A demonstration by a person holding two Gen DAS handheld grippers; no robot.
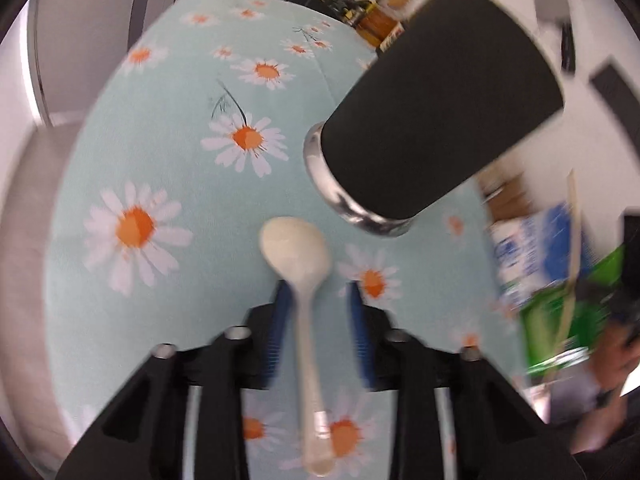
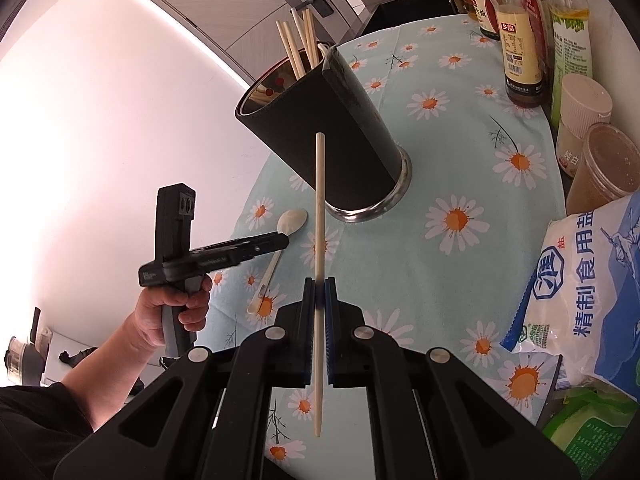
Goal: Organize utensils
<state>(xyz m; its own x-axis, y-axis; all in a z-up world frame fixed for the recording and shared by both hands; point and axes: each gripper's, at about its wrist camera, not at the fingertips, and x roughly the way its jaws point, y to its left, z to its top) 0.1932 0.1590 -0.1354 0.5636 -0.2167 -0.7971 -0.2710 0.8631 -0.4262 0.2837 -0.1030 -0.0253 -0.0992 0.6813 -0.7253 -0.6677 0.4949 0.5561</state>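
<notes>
Daisy tablecloth (image 1: 168, 152), glossy white spoon (image 1: 298, 264), lying flat

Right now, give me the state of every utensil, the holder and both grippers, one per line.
Spoon: flat on the tablecloth, between the left gripper's fingers.
Left gripper: open around the spoon's neck.
Chopstick: off the table, clamped.
Right gripper: shut on the chopstick.
Holder: upright, holding chopsticks.

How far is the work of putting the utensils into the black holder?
Done: several chopsticks already stand in the black holder. In hand: the right gripper clamps one chopstick; the left gripper straddles the white spoon on the tablecloth. Left: both must go into the holder.
</notes>
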